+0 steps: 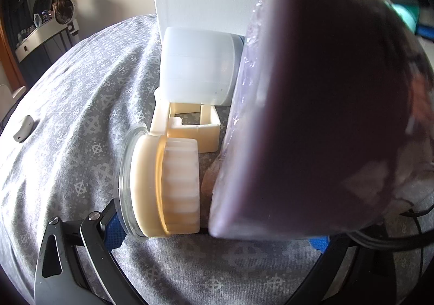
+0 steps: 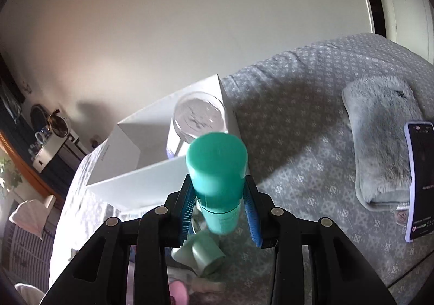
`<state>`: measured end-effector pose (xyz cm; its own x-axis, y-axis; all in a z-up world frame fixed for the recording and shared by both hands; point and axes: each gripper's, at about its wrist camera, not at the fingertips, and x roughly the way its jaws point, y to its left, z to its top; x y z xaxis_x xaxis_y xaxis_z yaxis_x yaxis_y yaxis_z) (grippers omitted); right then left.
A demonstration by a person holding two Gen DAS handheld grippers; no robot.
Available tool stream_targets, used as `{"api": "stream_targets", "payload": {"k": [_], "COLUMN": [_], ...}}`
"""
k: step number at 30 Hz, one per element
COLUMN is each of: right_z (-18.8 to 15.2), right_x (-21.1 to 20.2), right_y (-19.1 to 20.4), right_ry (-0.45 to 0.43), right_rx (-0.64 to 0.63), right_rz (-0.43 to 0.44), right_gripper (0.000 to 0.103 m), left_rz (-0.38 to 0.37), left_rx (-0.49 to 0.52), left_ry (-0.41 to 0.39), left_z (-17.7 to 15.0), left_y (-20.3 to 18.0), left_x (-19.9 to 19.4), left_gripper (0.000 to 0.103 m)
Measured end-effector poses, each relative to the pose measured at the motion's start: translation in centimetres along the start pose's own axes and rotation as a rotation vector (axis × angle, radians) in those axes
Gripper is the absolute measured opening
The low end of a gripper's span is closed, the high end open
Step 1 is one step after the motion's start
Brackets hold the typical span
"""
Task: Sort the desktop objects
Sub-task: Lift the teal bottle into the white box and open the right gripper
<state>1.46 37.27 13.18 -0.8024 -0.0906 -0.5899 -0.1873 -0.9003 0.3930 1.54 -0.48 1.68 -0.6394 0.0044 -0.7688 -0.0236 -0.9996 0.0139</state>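
Observation:
My right gripper (image 2: 220,206) is shut on a teal-capped bottle (image 2: 218,169) and holds it upright above the cloth, just in front of an open white box (image 2: 130,147). A clear bottle (image 2: 196,120) stands inside that box. My left gripper (image 1: 217,234) holds a large purple translucent object (image 1: 312,115) that fills the right half of the left wrist view, with a cream ribbed-cap jar (image 1: 162,185) between the blue-padded fingers. A translucent white container (image 1: 198,66) lies beyond it, before a white box wall (image 1: 203,6).
A grey patterned cloth (image 2: 298,142) covers the table. A furry grey pouch (image 2: 379,142) and a phone (image 2: 419,180) lie at the right. Small pale green tubes (image 2: 203,253) lie under the right gripper. A cream plastic frame (image 1: 195,123) and a small white device (image 1: 24,127) lie on the cloth.

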Motion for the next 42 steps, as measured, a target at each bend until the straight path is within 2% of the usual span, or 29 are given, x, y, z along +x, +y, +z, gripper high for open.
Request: {"api": "stream_targets", "payload": {"k": [6, 10, 12, 16, 21, 26, 32, 35, 38, 40, 42], "right_z": [2.9, 5.5, 6.1, 6.2, 4.8, 3.3, 3.6, 3.9, 3.9, 3.6, 3.2], "right_x": [-0.6, 1.0, 2.3, 6.3, 10.8, 12.5, 13.4, 13.9, 12.8, 11.6, 10.1], "right_y": [3.2, 5.5, 6.4, 8.1, 7.6, 5.9, 6.5, 6.7, 6.2, 6.0, 5.5], "right_ry": [-0.058, -0.078, -0.070, -0.029, 0.066, 0.128, 0.166, 0.203, 0.195, 0.176, 0.154], "right_rx": [0.040, 0.081, 0.101, 0.093, 0.111, 0.129, 0.061, 0.024, 0.032, 0.033, 0.031], "right_rz": [0.140, 0.230, 0.245, 0.213, 0.157, 0.134, 0.093, 0.098, 0.114, 0.113, 0.110], "right_gripper": [0.032, 0.032, 0.032, 0.032, 0.032, 0.032, 0.032, 0.038, 0.053, 0.066, 0.074], "left_rz": [-0.001, -0.002, -0.002, -0.002, -0.002, -0.001, -0.001, -0.001, -0.001, -0.002, -0.001], "left_rx": [0.000, -0.001, -0.001, -0.001, -0.001, 0.000, 0.000, 0.000, 0.000, -0.001, 0.000], "left_ry": [-0.001, -0.001, -0.001, -0.001, -0.001, -0.001, 0.000, 0.000, 0.000, 0.000, 0.000], "left_z": [0.0, -0.1, -0.1, -0.1, -0.1, -0.1, -0.2, -0.2, -0.2, -0.2, -0.2], "left_y": [-0.1, 0.2, 0.3, 0.4, 0.3, 0.3, 0.6, 0.6, 0.8, 0.8, 0.8], "left_x": [0.1, -0.2, -0.2, -0.3, -0.2, -0.3, -0.6, -0.6, -0.7, -0.8, -0.8], "left_gripper": [0.103, 0.103, 0.103, 0.103, 0.103, 0.103, 0.103, 0.103, 0.103, 0.103, 0.103]}}
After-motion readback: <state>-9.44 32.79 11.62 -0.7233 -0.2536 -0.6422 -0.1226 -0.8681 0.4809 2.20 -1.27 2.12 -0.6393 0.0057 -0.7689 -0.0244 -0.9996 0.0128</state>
